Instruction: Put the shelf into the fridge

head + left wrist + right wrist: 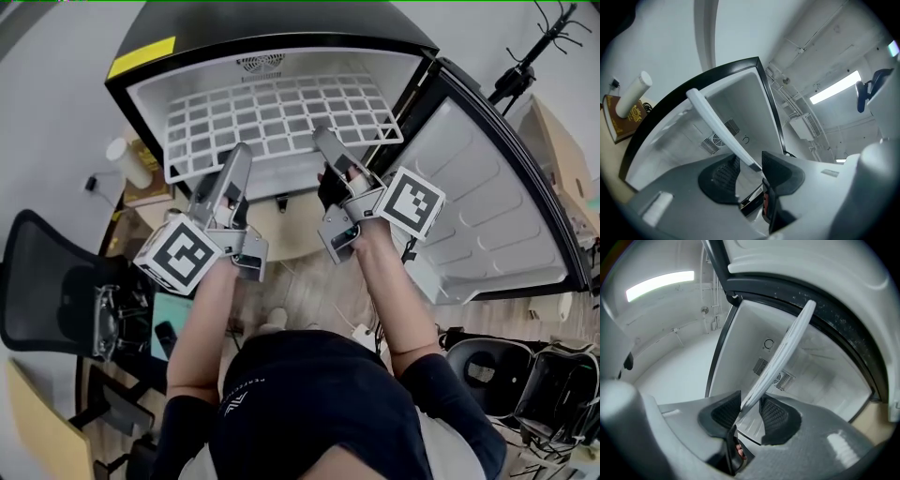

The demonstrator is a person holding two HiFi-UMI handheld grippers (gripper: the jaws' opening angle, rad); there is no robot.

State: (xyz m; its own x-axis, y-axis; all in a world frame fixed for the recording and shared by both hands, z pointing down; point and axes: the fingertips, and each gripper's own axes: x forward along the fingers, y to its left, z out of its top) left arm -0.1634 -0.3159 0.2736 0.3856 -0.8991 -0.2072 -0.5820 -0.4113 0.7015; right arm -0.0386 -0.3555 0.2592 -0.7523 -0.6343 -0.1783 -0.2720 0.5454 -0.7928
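Note:
The white wire shelf (281, 117) lies flat inside the open black fridge (272, 42), with its front edge toward me. My left gripper (239, 155) is at the left part of that front edge. In the left gripper view the white shelf edge (717, 126) runs between the jaws of my left gripper (749, 171), with a gap beside the pads. My right gripper (323, 141) is at the right part of the edge. In the right gripper view the shelf edge (783, 357) passes between the dark pads of my right gripper (750, 411), which do not press on it.
The fridge door (497, 206) stands swung open at the right. A black office chair (47, 281) is at the left, with a white roll (128, 161) and a brown book (621, 119) beside the fridge. Dark bins (553, 384) stand at the lower right.

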